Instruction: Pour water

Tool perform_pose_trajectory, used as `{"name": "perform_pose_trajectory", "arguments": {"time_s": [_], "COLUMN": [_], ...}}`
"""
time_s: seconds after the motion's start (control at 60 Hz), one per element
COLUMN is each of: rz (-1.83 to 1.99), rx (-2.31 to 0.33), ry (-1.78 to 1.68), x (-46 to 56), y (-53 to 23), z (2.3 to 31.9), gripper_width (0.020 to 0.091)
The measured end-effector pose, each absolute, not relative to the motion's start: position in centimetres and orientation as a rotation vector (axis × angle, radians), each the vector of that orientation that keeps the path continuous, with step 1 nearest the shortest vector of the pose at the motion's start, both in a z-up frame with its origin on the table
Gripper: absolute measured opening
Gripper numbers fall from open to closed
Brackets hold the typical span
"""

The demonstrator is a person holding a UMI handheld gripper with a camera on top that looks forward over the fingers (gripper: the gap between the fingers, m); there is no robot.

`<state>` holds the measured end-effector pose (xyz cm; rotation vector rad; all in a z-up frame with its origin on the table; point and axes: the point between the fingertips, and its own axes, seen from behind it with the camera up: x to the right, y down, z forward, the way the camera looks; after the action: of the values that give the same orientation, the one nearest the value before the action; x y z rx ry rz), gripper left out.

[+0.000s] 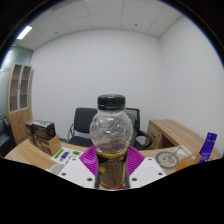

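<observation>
Gripper view: my gripper is closed on a clear bottle with a black cap. Behind the bottle stands a black chair; right of the bottle, a purple container.

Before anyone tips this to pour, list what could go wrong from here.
1. The black screw cap sits on the clear plastic bottle, so tipping would probably pour nothing until it is removed.
2. The fingers grip the bottle low, near its base, so it may swing or slip when tilted.
3. No receiving cup is clearly visible, so water might spill on the wooden desk.
</observation>
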<state>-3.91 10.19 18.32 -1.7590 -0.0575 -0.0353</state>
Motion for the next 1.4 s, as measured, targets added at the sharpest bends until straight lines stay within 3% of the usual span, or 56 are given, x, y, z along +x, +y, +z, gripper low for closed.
{"name": "perform_pose_trajectory", "arguments": {"time_s": [0.283, 0.417, 0.583, 0.617, 0.65, 0.717, 0.767, 0.883, 1.4], "rz": [-0.019, -0.031, -0.044, -0.054, -0.056, -0.06, -0.08, -0.119, -0.124], "rx": [-1.874, -1.841, -1.873, -1.9, -1.925, -1.96, -1.976, -2.01, -2.067], "ry": [0.027, 0.021, 0.006, 0.01, 0.015, 0.033, 0.039, 0.031, -0.012], "x": [-0.3, -0.4, -0.4, -0.3, -0.3, 0.1, 0.1, -0.4, -10.3], "y": [9.6, 9.4, 9.2, 8.9, 8.5, 7.4, 6.2, 2.5, -24.1], "z": [8.9, 9.4, 9.1, 8.7, 8.4, 8.2, 8.6, 10.2, 23.7], "gripper_width": [0.034, 0.0358, 0.0557, 0.0663, 0.0857, 0.0826, 0.0866, 0.0854, 0.0857]}}
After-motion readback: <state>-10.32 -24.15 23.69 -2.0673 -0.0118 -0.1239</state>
